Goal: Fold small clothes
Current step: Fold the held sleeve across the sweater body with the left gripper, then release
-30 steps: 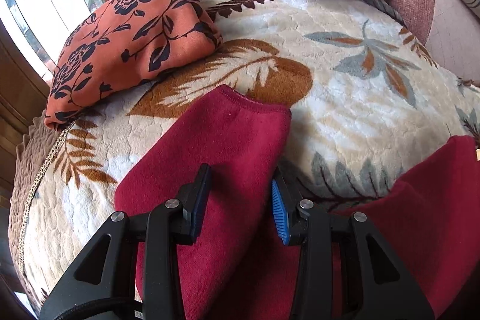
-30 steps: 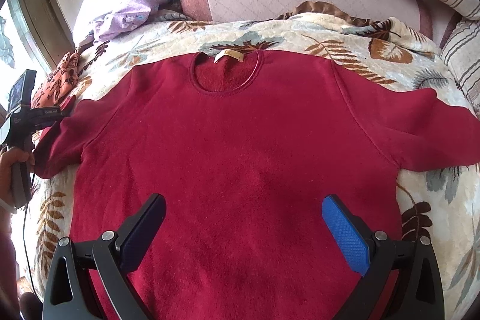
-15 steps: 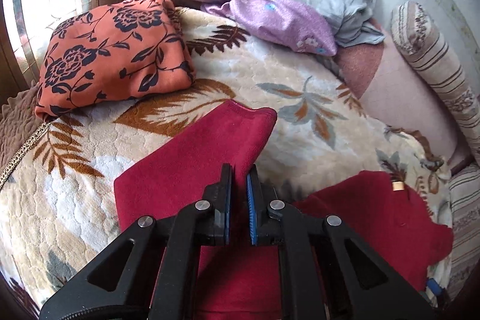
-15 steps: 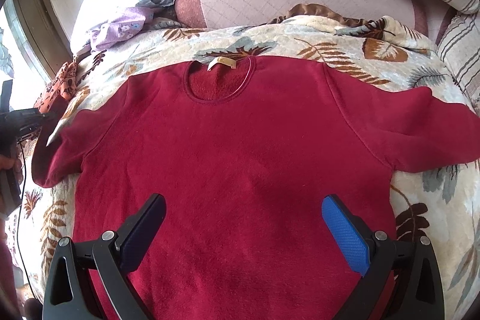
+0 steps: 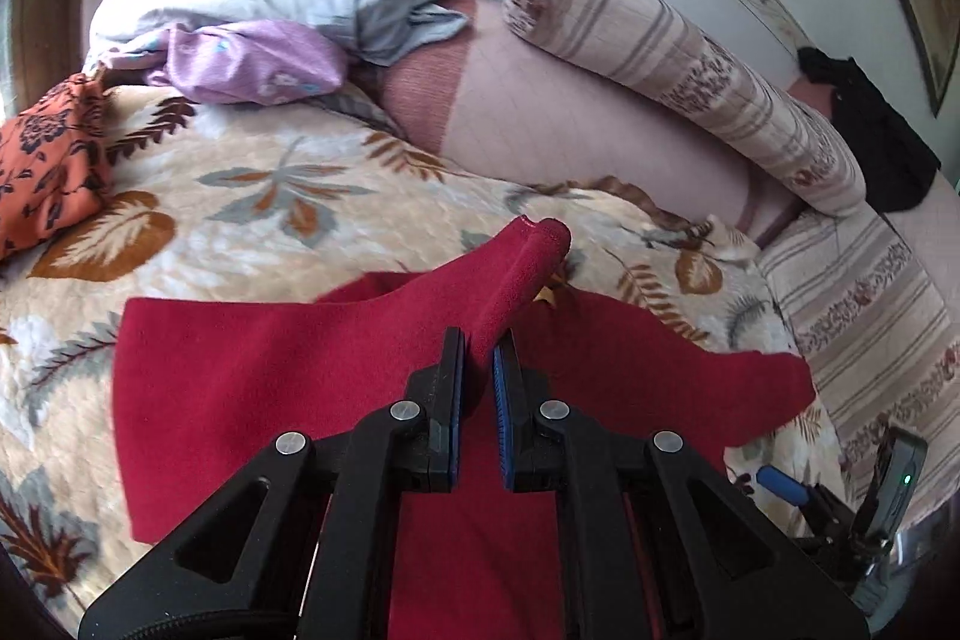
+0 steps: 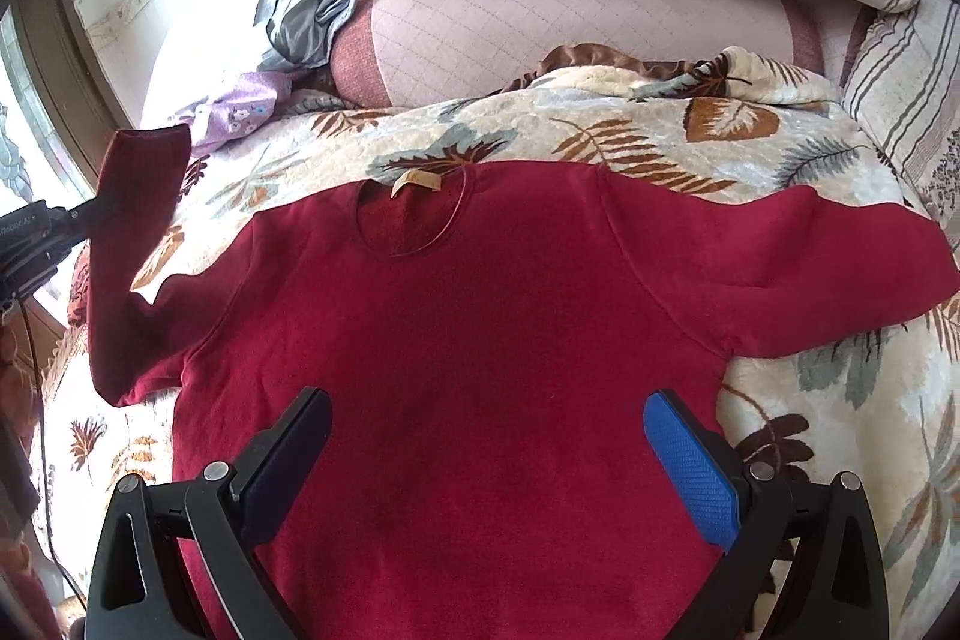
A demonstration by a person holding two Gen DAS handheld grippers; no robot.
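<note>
The red sweater [image 6: 480,340] lay spread flat, front up, on the leaf-patterned blanket [image 6: 600,130], its neckline and tan label pointing toward the pink cushion [image 6: 570,34]. Its body showed no fold, and the sleeve on the cushion's right side [image 6: 810,268] rested stretched out on the blanket. Only the other sleeve [image 5: 504,280] was off the blanket: the left gripper [image 5: 477,370] was clamped on it just short of the cuff, holding it raised above the sweater's shoulder, with the cuff end sticking up past the fingertips. The right gripper [image 6: 486,460] hovered over the lower middle of the sweater with its fingers wide apart, gripping nothing; whether it touched the cloth could not be told.

Judged from this, the folding was at its very start. The first sleeve was lifted but not laid across the chest; the second sleeve, the sides and the final fold of the body all remained.

Beyond the sweater, an orange flowered cloth [image 5: 48,160] and a purple cloth [image 5: 252,64] lay near the blanket's far left corner, with a striped bolster [image 5: 690,70] behind the cushion.
</note>
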